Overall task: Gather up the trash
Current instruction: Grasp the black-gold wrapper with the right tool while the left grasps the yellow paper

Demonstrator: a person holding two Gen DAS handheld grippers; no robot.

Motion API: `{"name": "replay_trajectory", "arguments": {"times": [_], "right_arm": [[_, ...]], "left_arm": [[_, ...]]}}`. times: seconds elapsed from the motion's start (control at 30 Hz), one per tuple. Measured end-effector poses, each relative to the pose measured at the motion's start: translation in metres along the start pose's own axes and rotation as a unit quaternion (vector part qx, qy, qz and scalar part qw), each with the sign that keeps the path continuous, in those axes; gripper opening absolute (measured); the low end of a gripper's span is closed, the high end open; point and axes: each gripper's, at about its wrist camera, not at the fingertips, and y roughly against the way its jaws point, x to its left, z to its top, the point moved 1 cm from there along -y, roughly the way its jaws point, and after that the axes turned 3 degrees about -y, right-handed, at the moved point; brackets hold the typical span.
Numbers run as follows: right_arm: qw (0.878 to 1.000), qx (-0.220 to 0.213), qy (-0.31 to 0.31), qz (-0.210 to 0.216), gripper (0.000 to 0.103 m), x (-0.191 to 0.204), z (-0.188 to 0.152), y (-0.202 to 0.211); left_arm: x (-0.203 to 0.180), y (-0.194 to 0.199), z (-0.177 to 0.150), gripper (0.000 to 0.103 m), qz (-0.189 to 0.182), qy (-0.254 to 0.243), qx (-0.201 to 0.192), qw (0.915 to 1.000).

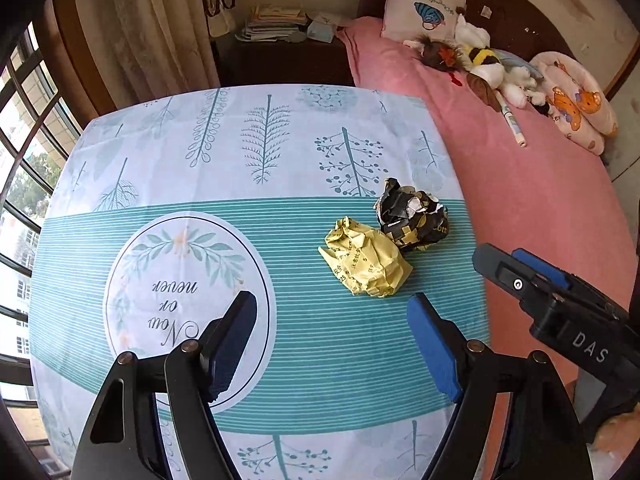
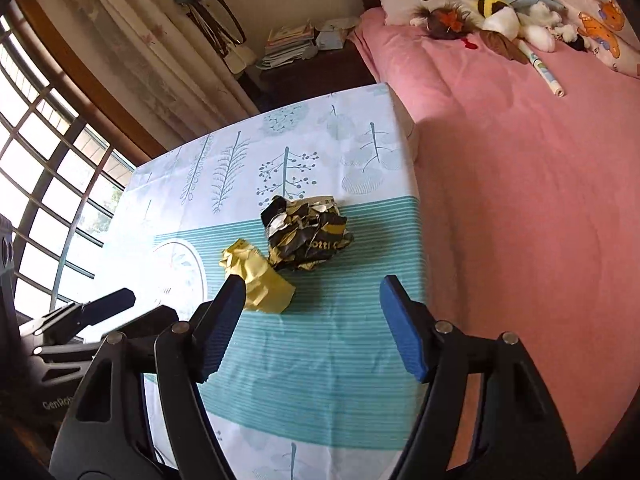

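Observation:
Two crumpled wads lie touching on the table's teal stripe band: a yellow paper ball and a black-and-gold wrapper ball just beyond it. My left gripper hovers open above the cloth, short of the yellow ball and a little to its left, nothing between its blue pads. My right gripper is open too, nearer than both wads; its left finger overlaps the yellow ball's near edge in the right wrist view. The right gripper also shows at the right in the left wrist view.
The table wears a white and teal leaf-print cloth. A bed with a pink cover borders its right side, holding plush toys and pillows. A dark nightstand with stacked papers stands beyond; a barred window lies left.

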Motion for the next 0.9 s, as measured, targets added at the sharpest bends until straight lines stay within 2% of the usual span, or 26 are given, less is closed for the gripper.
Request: {"name": "replay_trajectory", "arguments": {"times": [0.23,0.43,0.47,0.53,0.57,0.7,0.9], "right_arm": [[0.998,0.041,-0.036,0.032,0.07,-0.012,0.04,-0.074],[0.993,0.082,-0.054,0.065,0.071,-0.01,0.042,-0.115],[0.992,0.088,-0.058,0.074,0.07,-0.01,0.04,-0.12],[0.989,0.098,-0.06,0.096,0.058,-0.01,0.037,-0.129],[0.988,0.106,-0.056,0.1,0.047,-0.009,0.036,-0.133],[0.988,0.102,-0.048,0.107,0.043,-0.008,0.032,-0.13],[0.991,0.078,-0.067,0.086,0.042,-0.027,0.026,-0.107]], "left_arm": [[0.004,-0.053,0.014,0.08,-0.002,0.032,0.036,0.9988],[0.002,-0.076,0.025,0.08,-0.002,0.036,0.049,0.9981],[0.002,-0.079,0.027,0.08,-0.001,0.037,0.05,0.9981],[0.002,-0.086,0.031,0.08,-0.002,0.039,0.052,0.9979],[0.003,-0.086,0.033,0.08,-0.004,0.041,0.052,0.9978],[0.004,-0.092,0.039,0.08,-0.009,0.047,0.054,0.9974],[0.007,-0.096,0.041,0.08,-0.02,0.056,0.056,0.9967]]}}
